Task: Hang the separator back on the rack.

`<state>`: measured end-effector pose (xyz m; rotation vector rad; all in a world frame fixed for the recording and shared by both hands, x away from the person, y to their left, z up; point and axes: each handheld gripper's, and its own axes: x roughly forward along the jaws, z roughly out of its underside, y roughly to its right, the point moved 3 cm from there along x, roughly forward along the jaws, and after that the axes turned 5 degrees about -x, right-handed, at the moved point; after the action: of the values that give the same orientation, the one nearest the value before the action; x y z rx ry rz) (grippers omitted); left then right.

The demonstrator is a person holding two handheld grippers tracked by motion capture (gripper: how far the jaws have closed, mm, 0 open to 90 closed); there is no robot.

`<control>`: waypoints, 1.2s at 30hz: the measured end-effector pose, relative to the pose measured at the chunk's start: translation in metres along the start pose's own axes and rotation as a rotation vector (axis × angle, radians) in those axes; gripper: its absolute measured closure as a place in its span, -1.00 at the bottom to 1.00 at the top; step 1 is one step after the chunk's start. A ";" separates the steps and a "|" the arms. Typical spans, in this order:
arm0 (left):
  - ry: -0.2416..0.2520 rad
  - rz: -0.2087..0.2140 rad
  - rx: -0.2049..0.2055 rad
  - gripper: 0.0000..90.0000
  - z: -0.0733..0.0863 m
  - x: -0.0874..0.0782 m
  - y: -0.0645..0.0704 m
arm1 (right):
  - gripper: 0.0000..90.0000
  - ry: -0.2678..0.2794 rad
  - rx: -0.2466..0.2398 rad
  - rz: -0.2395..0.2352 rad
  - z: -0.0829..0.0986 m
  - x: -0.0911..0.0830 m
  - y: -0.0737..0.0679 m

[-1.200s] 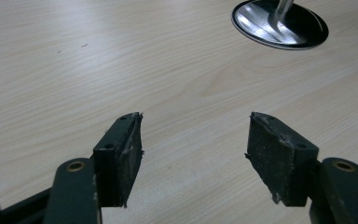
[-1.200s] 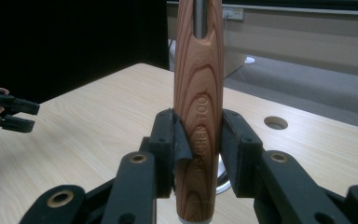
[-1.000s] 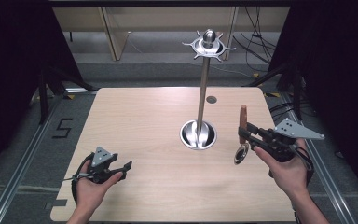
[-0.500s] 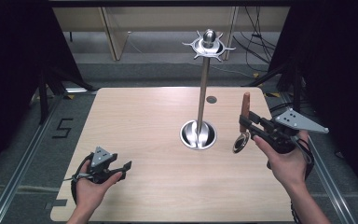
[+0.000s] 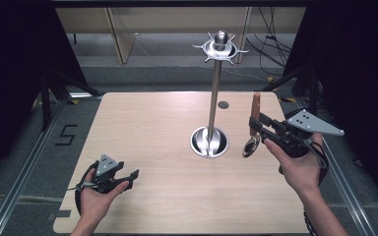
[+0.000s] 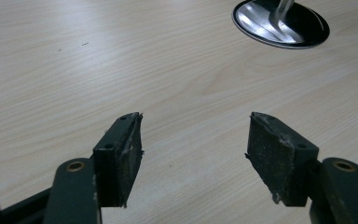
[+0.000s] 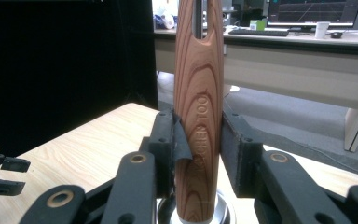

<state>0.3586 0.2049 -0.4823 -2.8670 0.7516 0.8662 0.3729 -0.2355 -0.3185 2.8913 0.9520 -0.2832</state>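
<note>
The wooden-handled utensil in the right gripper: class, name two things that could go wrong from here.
1. The right gripper clamps the utensil on its smooth wooden handle alone, metal end hanging below; it could slip or swing.
2. The tall stand is close on the left, its hooks small; the utensil might knock the pole or miss a hook.

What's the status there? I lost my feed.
Right hand-held gripper shut on wooden-handled utensil, handle up, metal end down, raised beside the stand. Left hand-held gripper open, low over table. Nothing between utensil and stand.
</note>
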 end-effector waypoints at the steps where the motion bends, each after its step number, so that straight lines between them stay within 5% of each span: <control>1: -0.001 0.000 0.002 -0.23 0.000 0.000 0.000 | 0.52 0.001 -0.024 -0.003 -0.001 0.001 0.001; 36: -0.002 0.001 -0.011 -0.23 0.000 0.000 0.000 | 0.52 0.013 -0.006 0.008 -0.018 0.012 -0.001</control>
<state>0.3585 0.2053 -0.4826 -2.8750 0.7508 0.8750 0.3845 -0.2249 -0.3035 2.8942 0.9415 -0.2616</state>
